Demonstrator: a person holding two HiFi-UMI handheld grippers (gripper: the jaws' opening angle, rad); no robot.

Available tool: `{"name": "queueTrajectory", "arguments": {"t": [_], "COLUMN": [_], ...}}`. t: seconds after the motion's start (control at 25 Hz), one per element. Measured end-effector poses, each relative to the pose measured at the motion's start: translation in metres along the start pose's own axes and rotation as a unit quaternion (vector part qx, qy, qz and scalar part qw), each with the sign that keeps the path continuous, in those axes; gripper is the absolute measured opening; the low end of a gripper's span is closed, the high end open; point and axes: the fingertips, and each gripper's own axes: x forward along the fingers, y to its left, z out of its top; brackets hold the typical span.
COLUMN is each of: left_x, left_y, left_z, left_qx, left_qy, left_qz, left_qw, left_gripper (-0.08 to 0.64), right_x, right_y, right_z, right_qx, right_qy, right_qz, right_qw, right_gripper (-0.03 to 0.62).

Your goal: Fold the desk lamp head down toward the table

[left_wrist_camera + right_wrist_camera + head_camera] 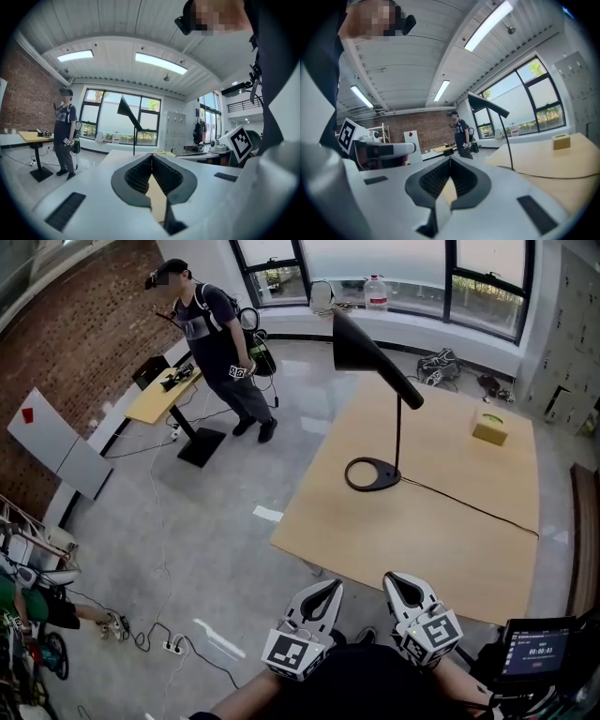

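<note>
Left hand-held gripper (330,589), right hand-held gripper (396,579): jaws pressed together | lamp (359,348): black cone

desk lamp (360,348) stands upright on the table (450,549); left claw (334,585) and right claw (393,578) shut, near its edge.

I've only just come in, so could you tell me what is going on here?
A person holds a two-jaw gripper in each hand by the near edge of a wooden table. The left gripper and right gripper are both shut and empty, well short of the black desk lamp. It stands untouched with its head raised, not yet folded down. A small box sits farther back, and another person stands by a desk.
</note>
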Motion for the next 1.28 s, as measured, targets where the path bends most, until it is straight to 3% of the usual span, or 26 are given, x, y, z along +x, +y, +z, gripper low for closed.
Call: {"name": "queueTrajectory", "arguments": {"t": [0.48,0.84,1.08,1.28], "left_x": [0.028,0.086,0.126,0.163], "left_y": [0.017,0.078,0.133,0.165], "left_z": [0.008,0.049,0.098,0.131], "left_qx": [-0.018,-0.021,0.045,0.075], "left_qy": [0.004,-0.047,-0.087,-0.108], "left_qz": [-0.045,-0.071,-0.069,-0.084], "left_qw": [0.9988,0.9962,0.9929,0.9877], "left_gripper": [0.005,0.005,0.005,0.006], "right_x": [0.012,0.051,0.074,0.09], "right_y": [-0.018,-0.066,-0.113,-0.15], "right_z": [0.012,0.036,0.059,0.077], "right_qx": [0.003,0.0,-0.013,0.002], "right_qy": [0.003,-0.013,-0.04,-0.05], "right_qz": [-0.05,-0.111,-0.186,-0.211], "right_qw": [0.999,0.994,0.982,0.976], "right_gripper": [0.005,0.005,0.005,0.005]}}
